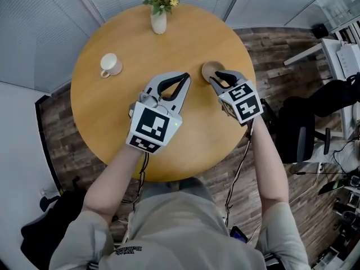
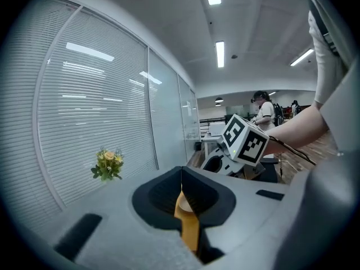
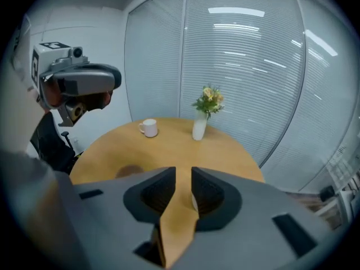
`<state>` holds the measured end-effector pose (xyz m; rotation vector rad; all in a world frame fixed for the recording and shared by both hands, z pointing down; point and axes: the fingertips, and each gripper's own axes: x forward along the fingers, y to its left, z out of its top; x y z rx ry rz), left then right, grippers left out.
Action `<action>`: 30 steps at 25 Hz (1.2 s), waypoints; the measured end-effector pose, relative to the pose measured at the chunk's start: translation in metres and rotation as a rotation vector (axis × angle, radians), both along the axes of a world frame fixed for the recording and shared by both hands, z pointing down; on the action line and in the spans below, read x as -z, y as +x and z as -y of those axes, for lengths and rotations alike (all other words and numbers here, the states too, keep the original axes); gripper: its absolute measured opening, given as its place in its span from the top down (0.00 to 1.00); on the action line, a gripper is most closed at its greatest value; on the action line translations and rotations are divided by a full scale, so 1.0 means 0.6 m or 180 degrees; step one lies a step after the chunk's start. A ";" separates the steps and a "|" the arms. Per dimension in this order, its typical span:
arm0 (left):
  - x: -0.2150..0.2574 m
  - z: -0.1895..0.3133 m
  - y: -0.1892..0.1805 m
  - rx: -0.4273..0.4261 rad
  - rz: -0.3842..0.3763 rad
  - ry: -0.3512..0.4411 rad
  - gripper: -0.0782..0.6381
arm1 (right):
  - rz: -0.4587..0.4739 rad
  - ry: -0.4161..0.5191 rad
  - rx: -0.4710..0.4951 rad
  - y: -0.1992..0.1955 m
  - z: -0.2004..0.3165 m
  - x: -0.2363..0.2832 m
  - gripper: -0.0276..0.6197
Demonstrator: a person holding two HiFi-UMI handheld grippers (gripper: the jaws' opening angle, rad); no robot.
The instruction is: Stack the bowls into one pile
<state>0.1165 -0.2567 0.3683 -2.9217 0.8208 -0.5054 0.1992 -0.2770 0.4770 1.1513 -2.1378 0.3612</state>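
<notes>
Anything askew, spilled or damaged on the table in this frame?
Nothing stands out. The vase of flowers, white mug and wooden bowl all sit upright on the round table, with nothing spilled.

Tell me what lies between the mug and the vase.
Nothing. Only bare table runs between the mug and the vase, as the head view and the right gripper view both show.

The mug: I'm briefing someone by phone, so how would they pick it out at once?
Start at the round wooden table. On its left side in the head view, well apart from the vase of flowers at the far edge, stands the mug. It alone has a handle, and it is squat where the vase is tall.
</notes>
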 end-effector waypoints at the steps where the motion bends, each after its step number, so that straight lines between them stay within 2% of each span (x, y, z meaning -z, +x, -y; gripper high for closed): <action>1: -0.007 0.003 0.001 0.0000 0.0012 -0.0013 0.86 | 0.0025 -0.0061 -0.0001 0.002 0.004 -0.018 0.82; 4: -0.034 0.011 0.004 0.0008 0.0051 -0.0069 0.86 | 0.0051 -0.0246 -0.0015 0.010 0.008 -0.070 0.82; 8: -0.073 0.023 0.008 0.0004 0.0116 -0.0172 0.86 | -0.0110 -0.0390 -0.0028 0.018 0.018 -0.120 0.82; 13: -0.128 0.019 0.010 0.0029 0.0150 -0.0403 0.86 | -0.0429 -0.0568 0.0018 0.037 0.020 -0.185 0.82; 16: -0.150 0.013 0.014 -0.0013 0.0198 -0.0477 0.86 | -0.0728 -0.0706 0.0075 0.054 0.015 -0.227 0.82; 26: -0.191 0.007 -0.007 0.0047 0.0199 -0.0620 0.86 | -0.1055 -0.0747 0.0258 0.055 0.022 -0.291 0.82; 30: -0.184 0.007 -0.012 0.0071 0.0217 -0.0599 0.86 | -0.1052 -0.0731 0.0234 0.059 0.029 -0.303 0.82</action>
